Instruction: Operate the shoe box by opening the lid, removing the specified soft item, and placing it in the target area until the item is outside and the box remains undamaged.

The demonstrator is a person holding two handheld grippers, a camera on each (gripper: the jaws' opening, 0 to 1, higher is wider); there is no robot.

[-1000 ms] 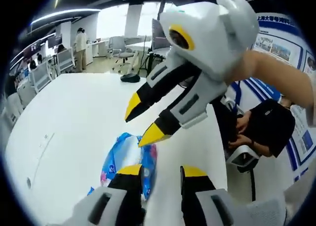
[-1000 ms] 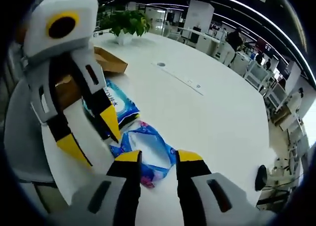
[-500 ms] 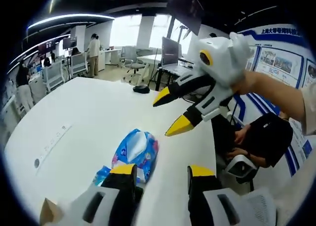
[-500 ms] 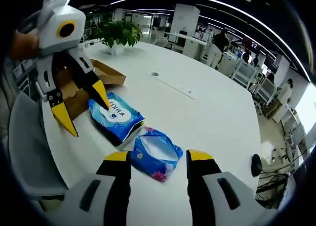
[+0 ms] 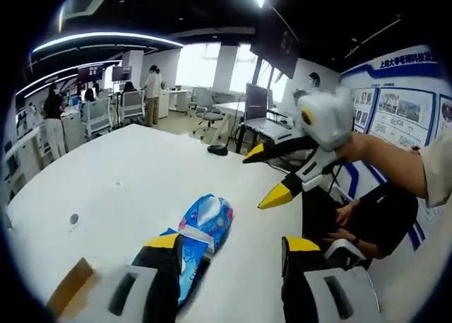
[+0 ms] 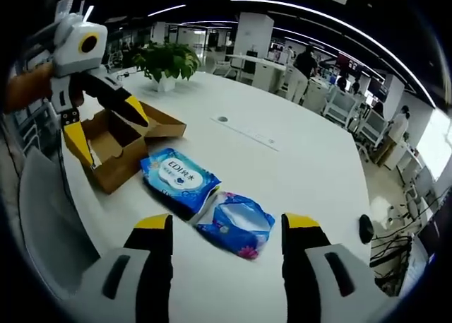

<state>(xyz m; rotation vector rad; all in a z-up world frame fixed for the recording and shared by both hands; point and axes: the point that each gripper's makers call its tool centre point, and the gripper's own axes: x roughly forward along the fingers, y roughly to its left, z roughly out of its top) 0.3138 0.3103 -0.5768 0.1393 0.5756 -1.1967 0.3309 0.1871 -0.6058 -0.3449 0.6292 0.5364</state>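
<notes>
Two soft blue tissue packs lie side by side on the white table: a flat one (image 6: pixel 179 179) with white lettering and a crumpled one (image 6: pixel 236 225) with a pink flower print. Beside them stands the brown cardboard shoe box (image 6: pixel 113 148), its lid (image 6: pixel 159 121) open. In the left gripper view the crumpled pack (image 5: pixel 208 215) lies ahead of the flat pack (image 5: pixel 187 263). My left gripper (image 5: pixel 229 249) is open and empty above the packs; it also appears over the box (image 6: pixel 106 121). My right gripper (image 6: pixel 226 227) is open and empty, and it hovers raised (image 5: pixel 272 174).
A potted green plant (image 6: pixel 168 61) stands behind the box. A dark mouse (image 6: pixel 365 227) lies near the table's far edge. A seated person (image 5: pixel 374 210) is beside the table. Office chairs, desks and several people fill the background.
Both grippers have drawn back and up from the tissue packs and apart from each other. The open shoe box has come into the right gripper view.
</notes>
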